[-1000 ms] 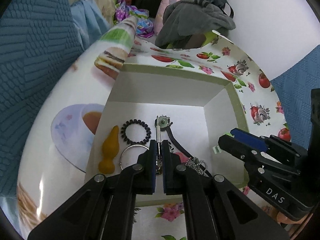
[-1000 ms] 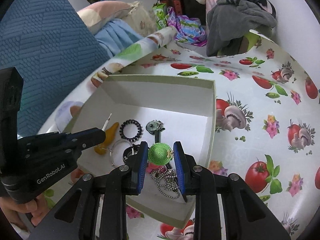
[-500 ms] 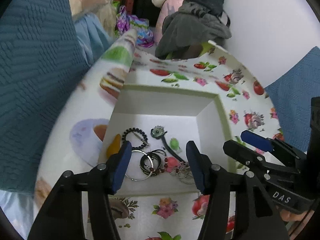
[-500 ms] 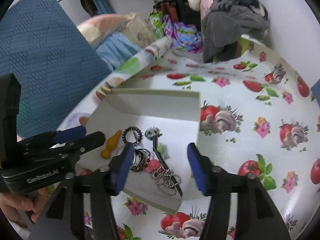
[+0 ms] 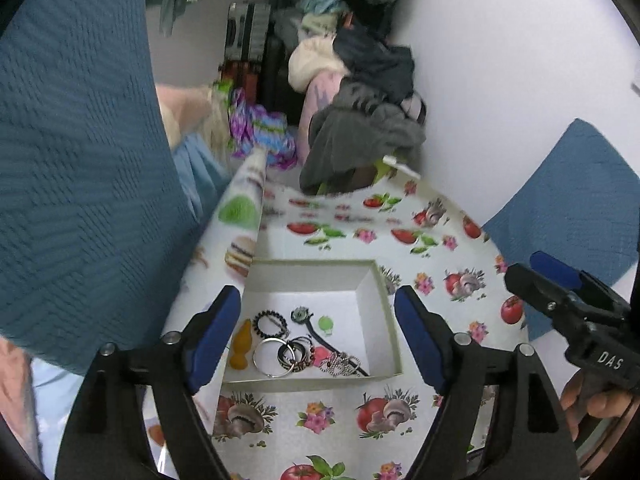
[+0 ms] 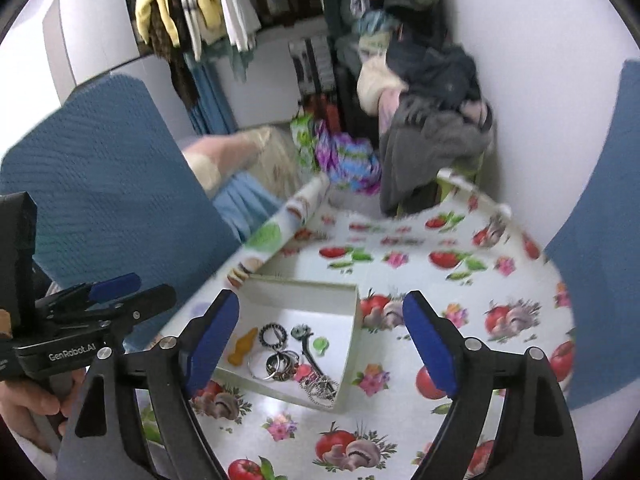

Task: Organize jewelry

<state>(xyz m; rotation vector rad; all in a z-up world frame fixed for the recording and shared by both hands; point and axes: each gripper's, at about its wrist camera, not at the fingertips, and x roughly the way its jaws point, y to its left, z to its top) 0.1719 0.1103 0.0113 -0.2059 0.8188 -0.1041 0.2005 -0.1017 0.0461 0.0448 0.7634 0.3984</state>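
Both my hand-held grippers, left (image 5: 316, 338) and right (image 6: 320, 342), gape empty above the box (image 5: 390, 320) ahead; its tangly chain (image 5: 340, 362) wants pinching mid-bunch.

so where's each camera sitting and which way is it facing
Left wrist: rides the left gripper, looking forward and down past its open jaws at the white box of jewelry on the patterned tablecloth; the right gripper and part of the hand holding it show at right.
Right wrist: rides the right gripper, looking the same way from further right, jaws open; the left gripper and the left hand show at left.
Shared: the box, the green charm, the orange piece, and the clothes pile behind.
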